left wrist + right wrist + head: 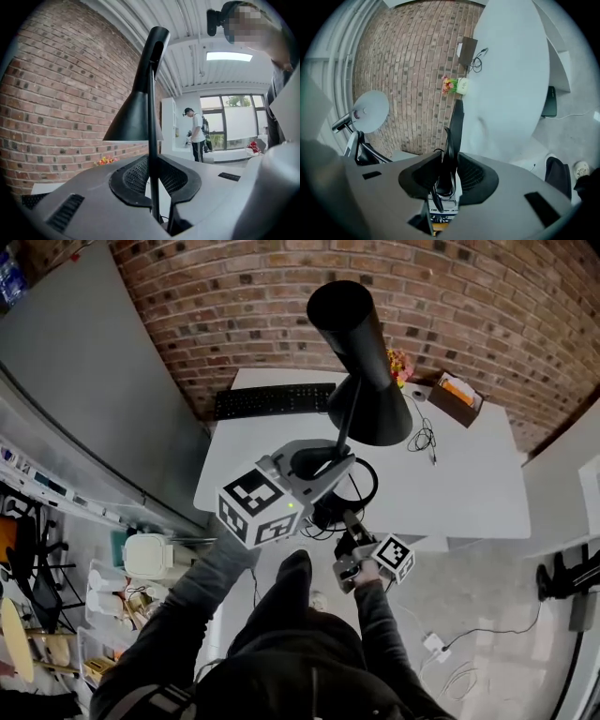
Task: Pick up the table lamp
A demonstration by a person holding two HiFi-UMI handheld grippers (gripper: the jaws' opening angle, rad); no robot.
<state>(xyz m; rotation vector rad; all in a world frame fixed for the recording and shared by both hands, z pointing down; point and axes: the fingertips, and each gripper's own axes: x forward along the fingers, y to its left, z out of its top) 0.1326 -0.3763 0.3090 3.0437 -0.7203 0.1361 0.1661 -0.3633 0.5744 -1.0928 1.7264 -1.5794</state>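
Pinched narrow on the lamp's thin stem with the left gripper; clamped a little wider on the rim of the base with the right gripper. Holding the lamp upright over the table's near edge, seemingly clear of it. Best to raise both hands evenly, keeping the stem vertical and the top-heavy shade from swinging.

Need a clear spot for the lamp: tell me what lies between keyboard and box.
In the head view, flowers stand next to the box, near the wall; the lifted lamp hides the rest of the stretch toward the keyboard.
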